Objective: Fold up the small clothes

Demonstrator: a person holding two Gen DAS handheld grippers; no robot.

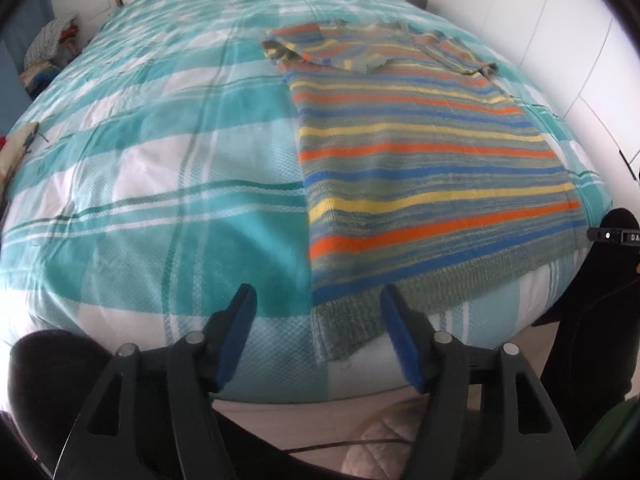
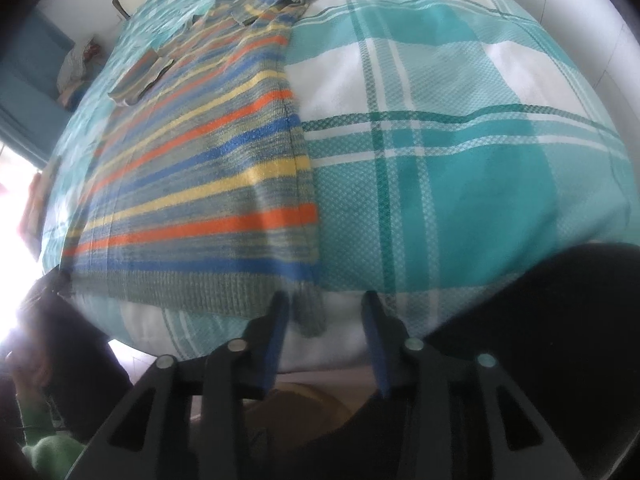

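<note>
A knitted sweater [image 1: 420,152] [image 2: 208,184] with orange, yellow, blue and grey stripes lies flat on the teal and white checked bed cover [image 1: 140,140] [image 2: 460,140]. Its sleeves are folded in at the far end. The ribbed hem hangs slightly over the near bed edge. My left gripper [image 1: 318,294] is open over the hem's left corner, which lies loose between the blue pads [image 1: 240,320]. My right gripper [image 2: 326,300] is open at the hem's right corner, which hangs between its fingers without being pressed.
A pile of clothes [image 1: 48,44] [image 2: 76,64] sits beyond the bed's far left side. White cupboard doors [image 1: 560,40] stand to the right. A small cloth item [image 1: 16,148] lies at the bed's left edge. A person's dark trousers and green sleeve [image 2: 40,448] are close below.
</note>
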